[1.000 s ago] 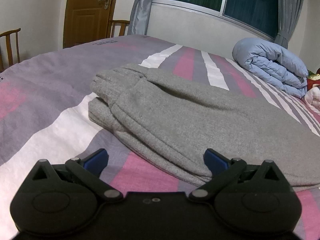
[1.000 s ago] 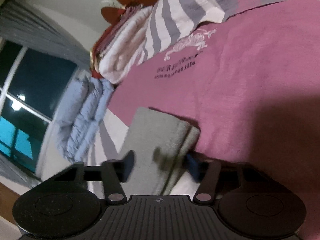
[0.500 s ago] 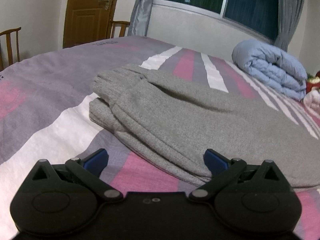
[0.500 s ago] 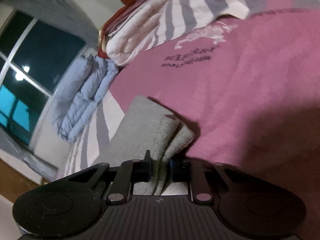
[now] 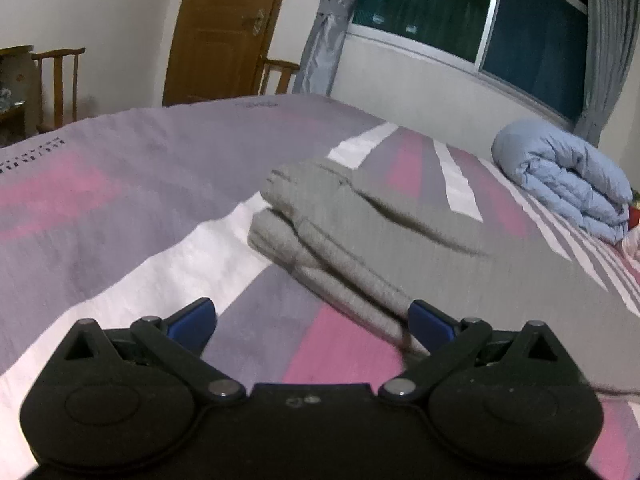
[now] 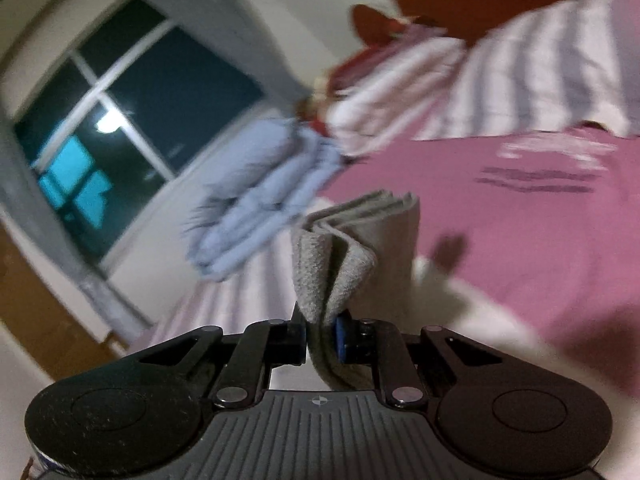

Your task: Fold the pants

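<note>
Grey knit pants (image 5: 400,240) lie folded lengthwise on the striped bedspread (image 5: 120,216), waistband end toward the far left in the left wrist view. My left gripper (image 5: 312,320) hovers open just before the pants' near edge, and its right blue pad (image 5: 428,322) sits against that edge. In the right wrist view my right gripper (image 6: 322,330) is shut on the pants' other end (image 6: 340,256). The pinched grey fabric stands up in folds, lifted off the pink part of the bedspread (image 6: 520,220).
A rolled light-blue duvet (image 5: 568,176) lies at the far right of the bed, with striped pillows (image 6: 460,88) beyond it. A wooden door (image 5: 224,28), chairs (image 5: 60,80) and a dark window (image 5: 480,12) line the walls.
My right gripper closed on the pants' end and lifted it off the bed while rolling. The left gripper drifted slightly, staying open at the near edge.
</note>
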Demonstrator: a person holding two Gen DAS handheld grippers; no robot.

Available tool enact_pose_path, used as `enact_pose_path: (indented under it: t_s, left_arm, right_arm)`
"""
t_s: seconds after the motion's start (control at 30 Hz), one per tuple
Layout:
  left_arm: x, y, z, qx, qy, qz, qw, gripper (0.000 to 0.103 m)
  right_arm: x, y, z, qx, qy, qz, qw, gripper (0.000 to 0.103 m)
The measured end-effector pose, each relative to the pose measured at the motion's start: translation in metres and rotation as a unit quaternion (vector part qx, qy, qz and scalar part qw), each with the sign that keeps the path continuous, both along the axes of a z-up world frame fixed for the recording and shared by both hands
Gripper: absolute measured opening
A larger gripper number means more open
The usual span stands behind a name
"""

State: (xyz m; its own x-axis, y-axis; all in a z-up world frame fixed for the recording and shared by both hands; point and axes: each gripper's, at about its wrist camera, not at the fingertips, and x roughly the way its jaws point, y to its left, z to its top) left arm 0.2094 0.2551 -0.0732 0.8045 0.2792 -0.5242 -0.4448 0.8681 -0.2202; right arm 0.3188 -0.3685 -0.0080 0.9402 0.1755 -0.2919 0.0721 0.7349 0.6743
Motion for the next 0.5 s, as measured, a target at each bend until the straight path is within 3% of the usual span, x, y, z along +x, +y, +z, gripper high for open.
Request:
enact_pose_path:
  t_s: [0.2,0.37,0.43,0.5]
  left_arm:
    - [-0.003,0.003,-0.009,-0.01,0.003,-0.01,0.9999,0.097]
    - [-0.006,0.006,-0.011,-0.017,-0.003,-0.017,0.9997,0.097]
    - [-0.007,0.007,-0.012,-0.023,-0.006,-0.019,0.9995,0.097]
    - [-0.007,0.008,-0.013,-0.026,-0.008,-0.02,0.9994,0.097]
  right_arm:
    - [0.007,0.1,0.018,-0.014,-0.034,0.096,0.995,0.014]
    - [0.008,0.192,-0.009,-0.03,-0.016,0.192,0.981,0.014]
    - [0.002,0.235,-0.033,-0.058,0.001,0.253,0.966,0.014]
    - [-0.002,0.281,-0.064,-0.103,0.048,0.338,0.934,0.014]
